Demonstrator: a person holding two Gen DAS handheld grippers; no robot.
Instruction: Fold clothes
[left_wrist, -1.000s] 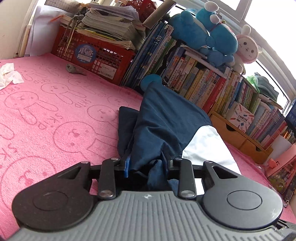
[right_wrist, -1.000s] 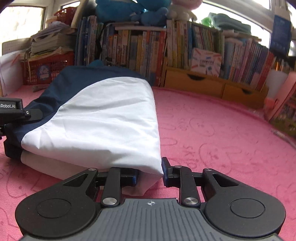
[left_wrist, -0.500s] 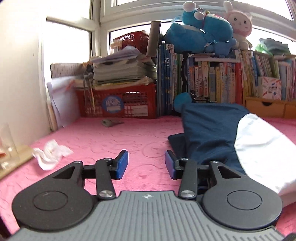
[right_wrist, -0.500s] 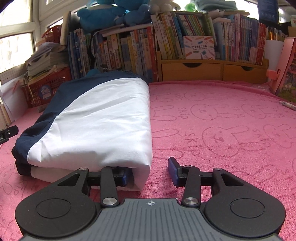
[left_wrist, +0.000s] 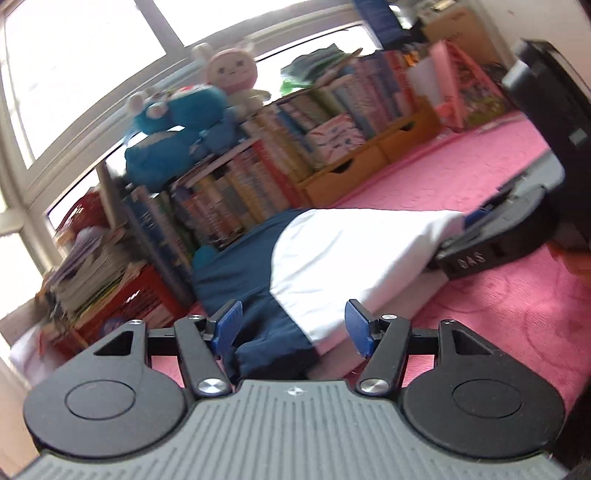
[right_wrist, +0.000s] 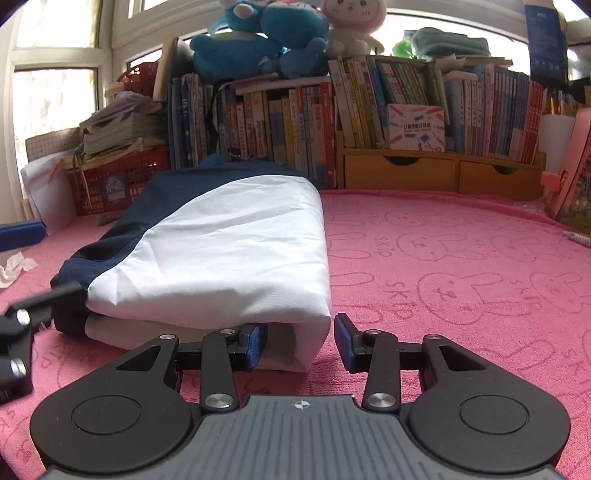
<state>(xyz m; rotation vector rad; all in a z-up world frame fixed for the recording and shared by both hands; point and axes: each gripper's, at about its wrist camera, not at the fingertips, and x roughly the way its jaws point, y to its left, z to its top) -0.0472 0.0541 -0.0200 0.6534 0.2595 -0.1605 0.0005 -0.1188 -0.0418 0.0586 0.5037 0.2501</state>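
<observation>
Both claws stand apart — the left claw (left_wrist: 293, 325) just widened round the garment (right_wrist: 221, 254), the right claw (right_wrist: 300, 345) narrowing — a snag could undo the fold.

Home setting, likely a child's room or study nook: pink bunny-print towel (right_wrist: 461, 258) as work surface, packed row of children's books (right_wrist: 369, 107), plush toys (right_wrist: 273, 33) on top, wooden drawers (right_wrist: 439, 173), red crate (right_wrist: 118, 181) of papers, windows (left_wrist: 74, 66) behind.
</observation>
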